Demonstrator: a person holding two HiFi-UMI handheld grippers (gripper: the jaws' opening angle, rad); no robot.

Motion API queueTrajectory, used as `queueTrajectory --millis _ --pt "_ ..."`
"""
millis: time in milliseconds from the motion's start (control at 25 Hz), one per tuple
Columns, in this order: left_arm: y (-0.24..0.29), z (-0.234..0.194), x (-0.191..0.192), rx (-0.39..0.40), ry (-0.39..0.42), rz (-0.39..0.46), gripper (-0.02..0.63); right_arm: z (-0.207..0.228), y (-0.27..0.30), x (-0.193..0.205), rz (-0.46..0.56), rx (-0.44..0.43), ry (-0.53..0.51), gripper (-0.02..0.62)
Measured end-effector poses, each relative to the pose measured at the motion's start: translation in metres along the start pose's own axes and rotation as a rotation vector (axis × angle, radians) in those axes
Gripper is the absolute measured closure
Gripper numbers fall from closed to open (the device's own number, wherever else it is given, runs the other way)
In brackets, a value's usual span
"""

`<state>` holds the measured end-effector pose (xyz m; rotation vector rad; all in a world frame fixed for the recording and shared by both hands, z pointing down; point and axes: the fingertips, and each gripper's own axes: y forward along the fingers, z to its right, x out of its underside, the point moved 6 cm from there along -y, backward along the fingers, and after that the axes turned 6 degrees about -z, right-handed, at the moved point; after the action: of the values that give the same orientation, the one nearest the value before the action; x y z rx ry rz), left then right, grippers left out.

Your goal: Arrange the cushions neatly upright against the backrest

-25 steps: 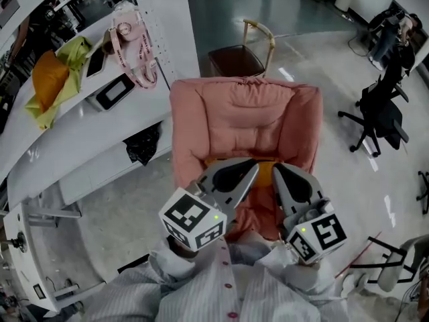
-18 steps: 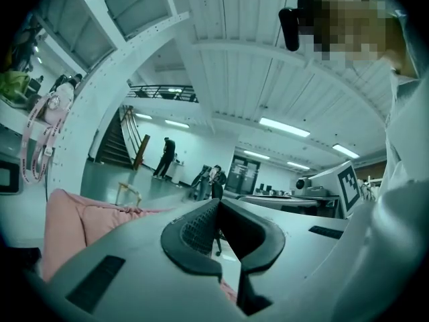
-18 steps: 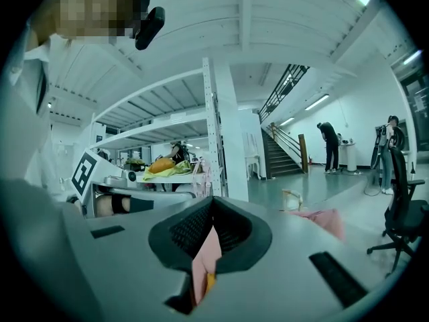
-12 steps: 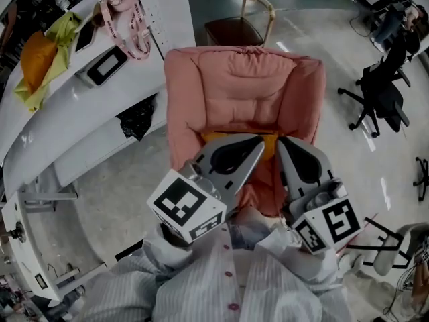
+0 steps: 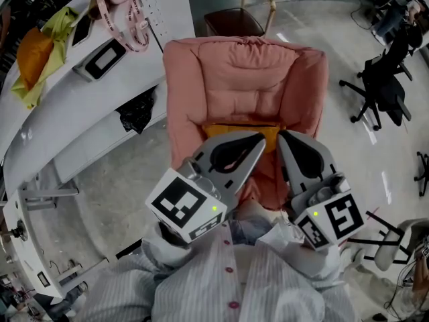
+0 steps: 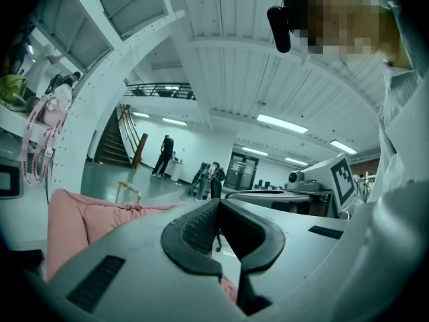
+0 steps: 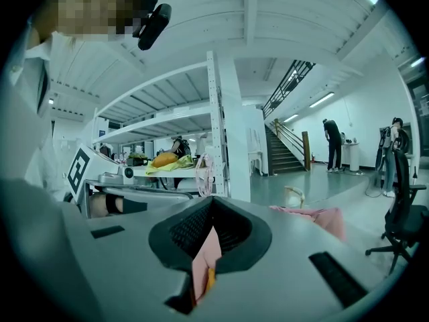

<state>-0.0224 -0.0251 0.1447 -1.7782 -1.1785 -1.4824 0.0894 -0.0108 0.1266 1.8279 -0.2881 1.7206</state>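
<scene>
A pink padded armchair (image 5: 244,79) stands in front of me. An orange cushion (image 5: 241,131) lies flat on its seat at the foot of the backrest, with its near part hidden behind my grippers. My left gripper (image 5: 258,139) and right gripper (image 5: 285,138) hover side by side above the seat, close to my chest. Both are shut with nothing held. In the left gripper view the jaws (image 6: 218,205) meet, with the armchair (image 6: 74,213) beyond them. The right gripper view shows a sliver of pink and orange through the gap behind its shut tips (image 7: 211,203).
A white desk (image 5: 60,113) runs along the left, carrying a pink strapped bag (image 5: 124,19), a yellow-orange cloth (image 5: 37,52) and a dark device (image 5: 100,62). A black bag (image 5: 137,113) sits under it. A wooden chair (image 5: 234,19) stands behind the armchair, a black office chair (image 5: 382,89) at the right.
Both grippers have edged slightly forward over the seat and stayed shut. The head view has shifted, so the armchair sits higher in the picture. The cushion has not moved.
</scene>
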Motion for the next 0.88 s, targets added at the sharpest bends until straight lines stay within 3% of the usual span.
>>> queueTrajectory --millis 880 --pt "0.005 -0.019 0.001 -0.007 0.004 -0.019 0.595 0.007 0.012 0.003 -0.012 0.007 0.021 0.583"
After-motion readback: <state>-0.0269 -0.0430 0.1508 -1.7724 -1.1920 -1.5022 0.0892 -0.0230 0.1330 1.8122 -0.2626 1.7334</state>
